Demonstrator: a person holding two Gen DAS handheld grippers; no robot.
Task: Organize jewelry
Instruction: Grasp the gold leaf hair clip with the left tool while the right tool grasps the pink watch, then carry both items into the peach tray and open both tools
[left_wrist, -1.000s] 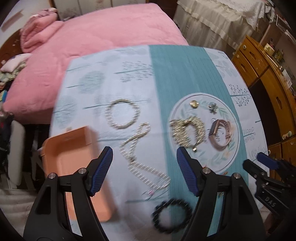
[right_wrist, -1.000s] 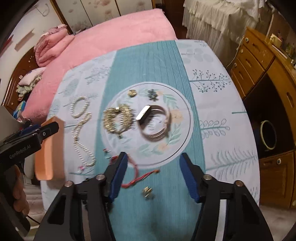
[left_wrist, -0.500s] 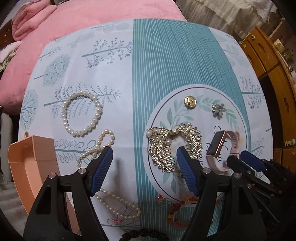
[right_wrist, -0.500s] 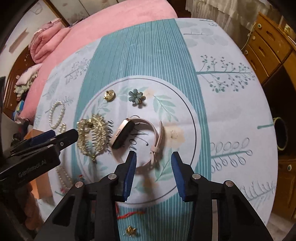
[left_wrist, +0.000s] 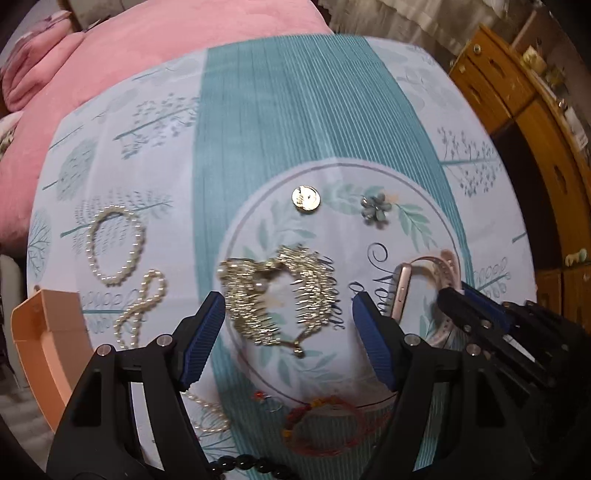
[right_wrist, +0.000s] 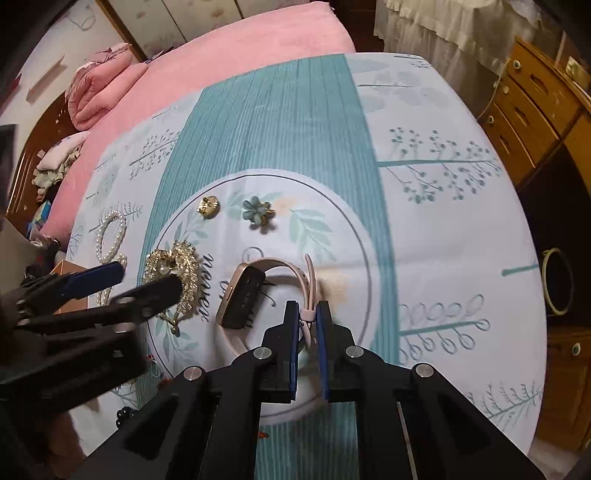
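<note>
Covering the surface (right_wrist: 424, 229) is a pale cloth with a teal stripe and a printed ring of leaves at its middle. A bed under a pink quilt (right_wrist: 207, 70) fills the upper left of both views, and wooden drawers (right_wrist: 532, 107) stand at the upper right.

In the left wrist view, an orange tray (left_wrist: 40, 332) sits at the lower left edge. Right of it lie a pearl bracelet (left_wrist: 114, 245) and, just below, a looped pearl strand (left_wrist: 142, 306). The left gripper (left_wrist: 288, 325) has its jaws spread wide, and a gold comb (left_wrist: 280, 295) lies between their tips, touching neither. Above it, toward mid-frame, are a gold button-like piece (left_wrist: 306, 198) and a blue-green flower brooch (left_wrist: 375, 211). Low in the frame are a red cord bracelet (left_wrist: 325, 424) and dark beads (left_wrist: 240, 463) at the bottom edge. At the right, a pink watch (left_wrist: 402, 291) stands on edge beside the right gripper (left_wrist: 452, 295).

In the right wrist view, the left gripper (right_wrist: 147, 280) reaches in from the left edge over the comb (right_wrist: 173, 273). The watch (right_wrist: 243, 295) lies at centre, its dark face tilted up left of the loop of strap. The right gripper (right_wrist: 307, 317) has its jaws nearly together, pinching the pink strap (right_wrist: 309, 291) where it rises from the cloth.
</note>
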